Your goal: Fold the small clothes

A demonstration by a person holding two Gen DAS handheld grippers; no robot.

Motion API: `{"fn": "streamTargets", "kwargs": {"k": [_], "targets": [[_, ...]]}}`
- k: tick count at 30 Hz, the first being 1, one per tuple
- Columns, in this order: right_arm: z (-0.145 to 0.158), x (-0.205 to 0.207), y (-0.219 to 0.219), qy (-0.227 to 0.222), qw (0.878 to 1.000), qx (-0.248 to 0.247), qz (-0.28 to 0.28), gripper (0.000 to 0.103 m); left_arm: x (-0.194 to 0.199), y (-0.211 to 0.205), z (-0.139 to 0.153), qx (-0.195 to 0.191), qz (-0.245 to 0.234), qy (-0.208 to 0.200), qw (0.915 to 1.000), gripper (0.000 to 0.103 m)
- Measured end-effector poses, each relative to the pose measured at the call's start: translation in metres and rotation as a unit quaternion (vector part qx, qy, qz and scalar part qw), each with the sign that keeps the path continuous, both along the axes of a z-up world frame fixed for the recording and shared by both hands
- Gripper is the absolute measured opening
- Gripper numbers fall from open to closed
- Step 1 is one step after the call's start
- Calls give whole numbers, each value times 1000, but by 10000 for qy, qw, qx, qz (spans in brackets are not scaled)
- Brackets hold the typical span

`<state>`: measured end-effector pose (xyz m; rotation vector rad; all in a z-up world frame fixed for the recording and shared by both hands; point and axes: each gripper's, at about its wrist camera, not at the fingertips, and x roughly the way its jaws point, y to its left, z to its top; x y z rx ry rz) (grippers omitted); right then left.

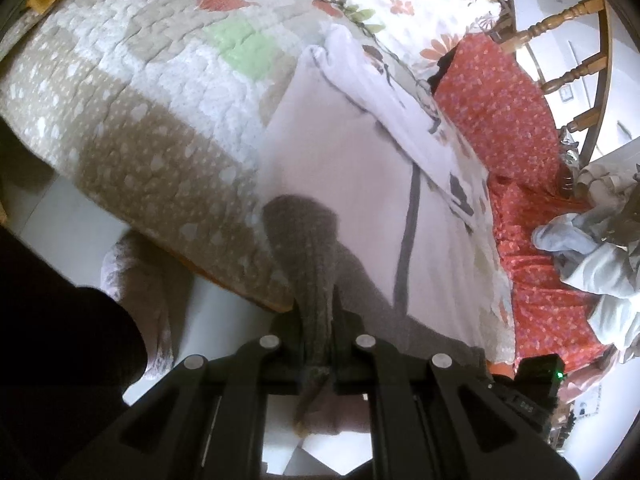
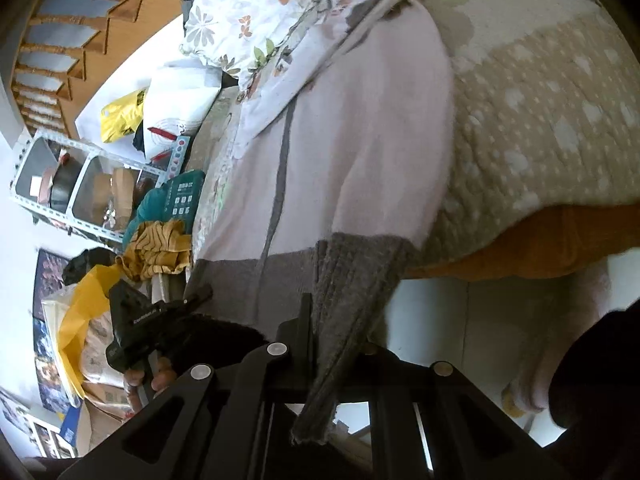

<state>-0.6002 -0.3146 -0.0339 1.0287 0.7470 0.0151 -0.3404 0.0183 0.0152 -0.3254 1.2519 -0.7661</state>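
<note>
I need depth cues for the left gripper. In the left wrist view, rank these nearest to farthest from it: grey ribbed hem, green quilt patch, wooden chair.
1. grey ribbed hem: clamped in the left gripper, bottom centre.
2. green quilt patch: on the bed, upper centre.
3. wooden chair: beyond the bed, upper right.

The small garment [image 1: 360, 184] is soft matt cloth, pale pink and smooth over its body, with a coarse grey ribbed knit hem [image 2: 348, 280] that looks fuzzy. Under the garment, the bed's quilt [image 1: 132, 120] is puckered, stitched cotton with a dull bumpy face, and beside the garment lies a thin orange printed fabric [image 1: 500, 104]. Beyond that fabric stand glossy turned-wood chair spindles [image 1: 560, 16]; the tongs [image 1: 316, 344] are matt black plastic with shiny metal rivets.
</note>
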Motion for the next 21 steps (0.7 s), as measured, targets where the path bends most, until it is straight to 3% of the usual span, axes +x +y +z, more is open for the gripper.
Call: {"fn": "streamTargets", "kwargs": {"k": [12, 21], "targets": [[77, 75, -58, -345, 9950, -889, -307, 7, 91, -102, 58, 39, -144, -915, 9957, 7], [101, 165, -121, -234, 9910, -1162, -623, 7, 170, -165, 68, 69, 119, -1094, 9939, 7]]}}
